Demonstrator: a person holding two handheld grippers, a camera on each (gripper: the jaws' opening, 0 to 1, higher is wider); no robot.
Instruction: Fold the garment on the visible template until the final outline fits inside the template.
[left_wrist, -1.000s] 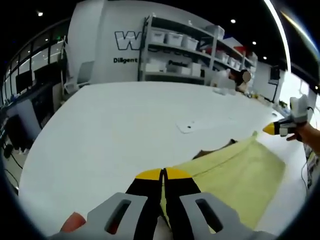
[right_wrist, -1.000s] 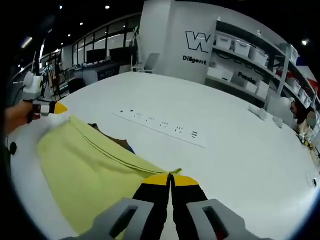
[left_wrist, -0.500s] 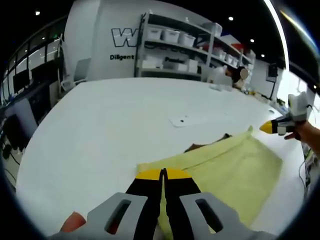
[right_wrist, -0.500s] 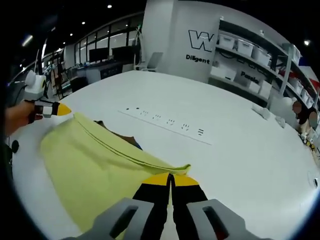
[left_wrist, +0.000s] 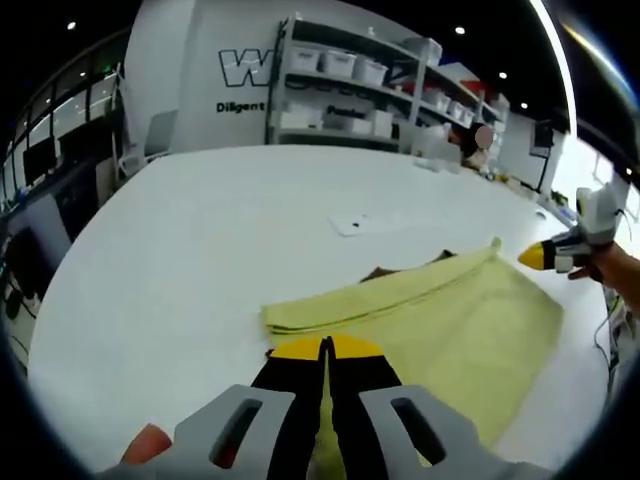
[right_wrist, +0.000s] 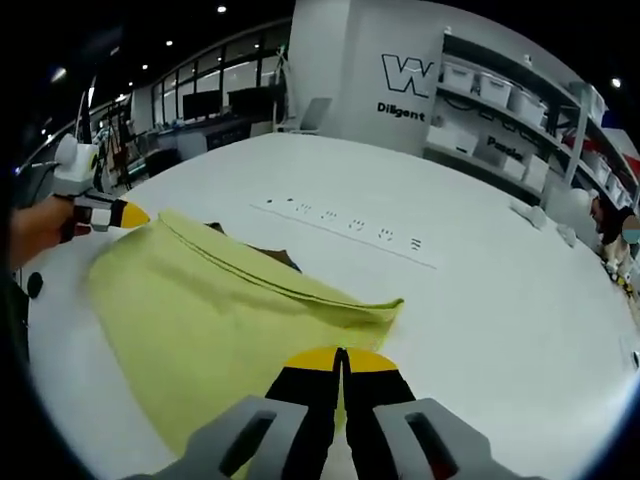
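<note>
A pale yellow garment (left_wrist: 440, 325) lies spread on the white table (left_wrist: 200, 240), its far edge doubled over in a fold. My left gripper (left_wrist: 325, 346) is shut on the garment's near edge at one end. The right gripper (left_wrist: 535, 257) shows at the right of the left gripper view, at the cloth's other end. In the right gripper view the garment (right_wrist: 210, 320) stretches to the left, and my right gripper (right_wrist: 341, 354) is shut on its near edge. The left gripper (right_wrist: 130, 213) appears far left there. A dark brown patch (left_wrist: 385, 271) peeks out behind the fold.
A thin strip with dark marks (right_wrist: 350, 227) lies on the table beyond the garment. A small flat white piece (left_wrist: 350, 224) rests further out. Shelves with white bins (left_wrist: 350, 95) and a white wall with lettering stand behind the table. A person (left_wrist: 478, 140) is by the shelves.
Both grippers have drawn back toward the near side with the garment's edge, so more yellow cloth now lies beyond the jaws and the folded far edge shows fuller.
</note>
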